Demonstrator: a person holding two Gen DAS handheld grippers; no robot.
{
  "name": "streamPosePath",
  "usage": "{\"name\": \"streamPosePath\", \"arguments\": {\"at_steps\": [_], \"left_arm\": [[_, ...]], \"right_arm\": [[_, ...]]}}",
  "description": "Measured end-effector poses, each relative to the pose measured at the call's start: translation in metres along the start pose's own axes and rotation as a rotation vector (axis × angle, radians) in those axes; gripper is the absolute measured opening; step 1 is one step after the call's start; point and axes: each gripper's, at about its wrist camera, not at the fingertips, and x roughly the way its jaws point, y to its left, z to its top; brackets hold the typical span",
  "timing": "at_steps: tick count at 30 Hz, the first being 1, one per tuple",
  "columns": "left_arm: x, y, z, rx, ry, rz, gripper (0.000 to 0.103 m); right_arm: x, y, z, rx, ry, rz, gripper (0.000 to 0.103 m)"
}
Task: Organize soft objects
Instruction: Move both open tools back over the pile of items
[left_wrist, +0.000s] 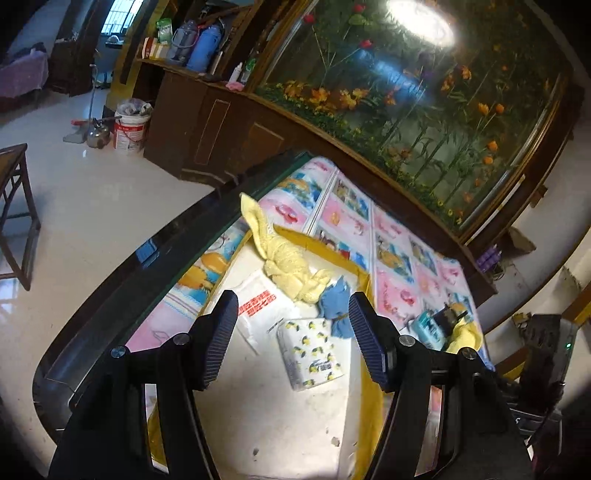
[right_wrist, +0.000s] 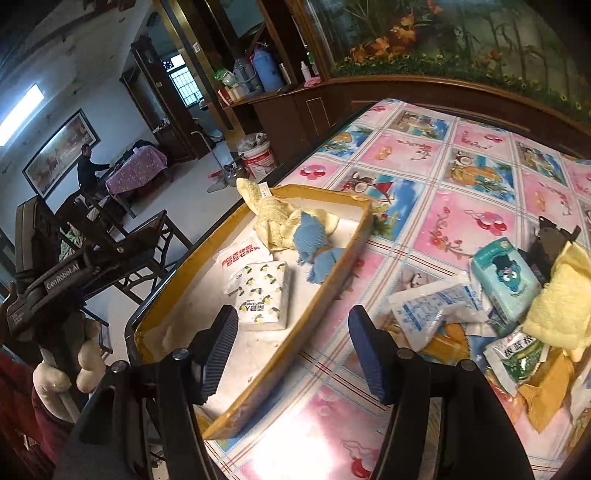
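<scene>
A shallow tray with a yellow rim (left_wrist: 334, 254) (right_wrist: 332, 280) sits at the table's left edge. In it lie a yellow cloth (left_wrist: 284, 266) (right_wrist: 273, 221), a blue cloth (left_wrist: 336, 302) (right_wrist: 314, 240), a lemon-print tissue pack (left_wrist: 314, 350) (right_wrist: 264, 295) and a white packet with red print (left_wrist: 255, 299) (right_wrist: 240, 258). My left gripper (left_wrist: 293, 306) hangs open over the tray with nothing between its fingers. My right gripper (right_wrist: 291, 314) is open and empty above the tray's near right rim. To its right is a pile: a teal tissue pack (right_wrist: 506, 280), a second yellow cloth (right_wrist: 557, 306), a white-and-blue packet (right_wrist: 436, 310) and a green packet (right_wrist: 517, 358).
The table wears a pink and blue cartoon-print cover (right_wrist: 461, 177) (left_wrist: 391, 240). A dark cabinet (left_wrist: 221, 122) and a floral panel (left_wrist: 424, 103) stand behind it. Wooden chairs (right_wrist: 140, 243), a white bucket (right_wrist: 260, 158) and a person (right_wrist: 86, 162) at a far table are on the left.
</scene>
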Motion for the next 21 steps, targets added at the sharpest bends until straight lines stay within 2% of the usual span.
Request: {"name": "streamPosePath", "arguments": {"at_steps": [1, 2, 3, 5, 7, 8, 10, 13, 14, 18, 21], "left_arm": [[-0.006, 0.0, 0.002, -0.005, -0.023, -0.03, 0.067], [-0.01, 0.0, 0.004, -0.016, -0.038, -0.064, 0.074], [-0.015, 0.003, 0.007, -0.042, -0.055, -0.119, 0.082], [-0.016, 0.01, 0.009, -0.115, -0.045, -0.226, 0.089], [-0.004, 0.014, 0.009, -0.14, 0.101, -0.32, 0.089], [0.002, 0.017, 0.005, -0.161, 0.141, -0.362, 0.089], [0.0, 0.022, -0.003, -0.2, 0.123, -0.355, 0.089], [-0.005, 0.026, -0.013, -0.237, 0.106, -0.346, 0.089], [-0.008, 0.025, -0.014, -0.228, 0.096, -0.325, 0.089], [-0.032, 0.01, -0.016, -0.112, 0.017, -0.163, 0.089], [-0.045, 0.002, -0.018, -0.062, -0.028, -0.133, 0.089]], "right_arm": [[-0.007, -0.005, 0.001, 0.011, -0.012, -0.006, 0.062], [-0.014, -0.011, 0.003, 0.022, -0.028, -0.008, 0.062], [-0.022, -0.015, 0.006, 0.031, -0.049, -0.01, 0.062], [-0.043, -0.023, 0.014, 0.055, -0.116, -0.013, 0.062], [-0.059, -0.029, 0.016, 0.074, -0.172, 0.001, 0.066], [-0.063, -0.032, 0.014, 0.08, -0.192, 0.002, 0.072], [-0.062, -0.035, 0.009, 0.083, -0.195, -0.014, 0.072], [-0.046, -0.043, -0.005, 0.087, -0.136, -0.031, 0.072], [-0.039, -0.045, -0.009, 0.09, -0.112, -0.041, 0.072], [-0.034, -0.059, -0.024, 0.115, -0.079, -0.057, 0.072], [-0.041, -0.068, -0.027, 0.136, -0.093, -0.072, 0.072]]}}
